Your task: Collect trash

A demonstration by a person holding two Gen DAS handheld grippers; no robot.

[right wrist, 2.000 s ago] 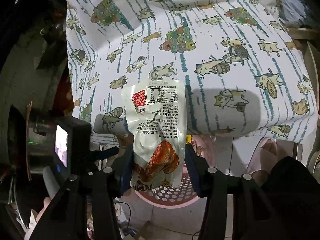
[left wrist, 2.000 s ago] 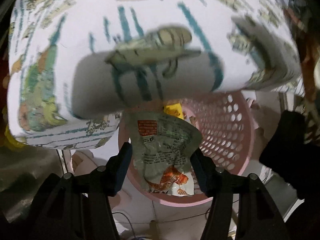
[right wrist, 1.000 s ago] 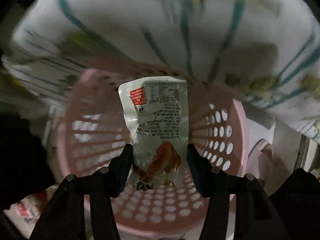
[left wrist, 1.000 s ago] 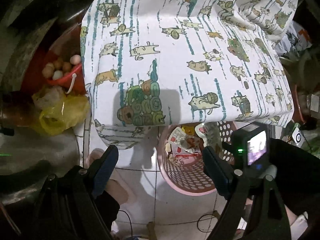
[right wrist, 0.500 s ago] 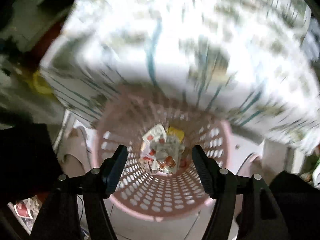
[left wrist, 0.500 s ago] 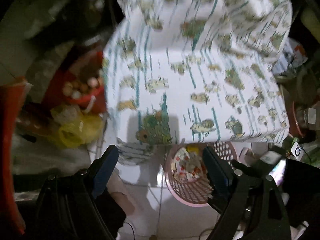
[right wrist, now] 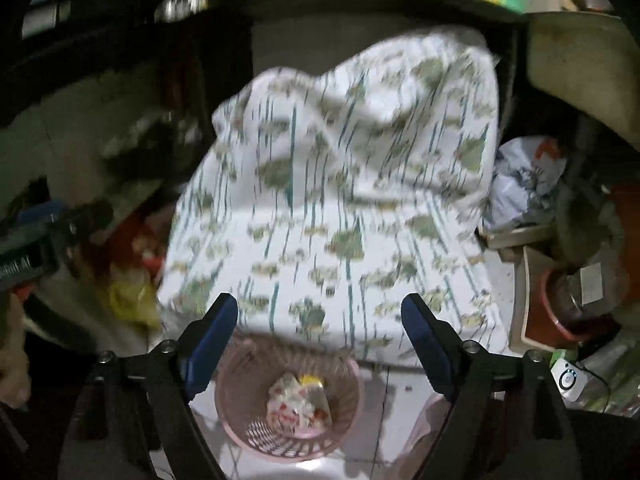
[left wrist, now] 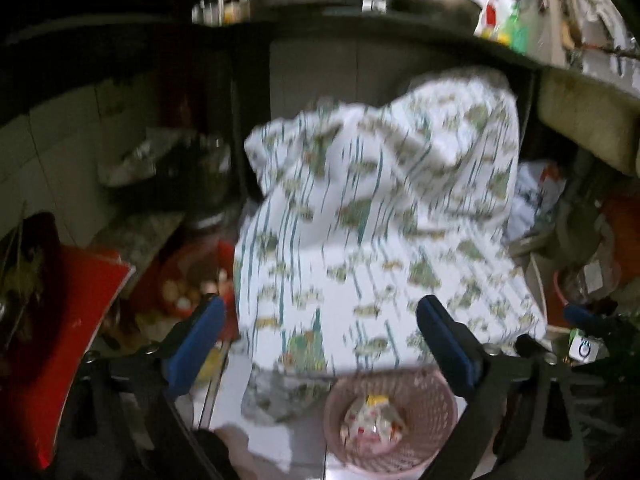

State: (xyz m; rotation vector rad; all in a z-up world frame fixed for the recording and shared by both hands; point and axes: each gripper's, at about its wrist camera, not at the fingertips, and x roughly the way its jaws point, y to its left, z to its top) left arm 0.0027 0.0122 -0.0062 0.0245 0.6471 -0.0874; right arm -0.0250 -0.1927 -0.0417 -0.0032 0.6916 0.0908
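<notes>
A pink perforated basket (left wrist: 432, 408) (right wrist: 240, 412) stands on the white tiled floor below a table draped in a white cat-print cloth (left wrist: 380, 240) (right wrist: 340, 208). Crumpled snack wrappers (left wrist: 372, 420) (right wrist: 298, 404) lie inside it. My left gripper (left wrist: 320, 320) hangs high above the cloth's front edge, jaws still opening, nothing between them. My right gripper (right wrist: 320, 316) is likewise raised above the basket, jaws opening and empty. Both pictures are blurred by motion.
A red tub of eggs (left wrist: 180, 292) and a yellow bag (right wrist: 132, 300) sit left of the table. A red board (left wrist: 68, 312) leans at far left. Bags (right wrist: 528, 176) and a red pot (right wrist: 560, 304) crowd the right. A dark shelf with pots runs across the back.
The right gripper let its wrapper drop into the basket and opened. Both grippers rose and tilted up, so the basket shrank to the bottom and the shelf came into view.
</notes>
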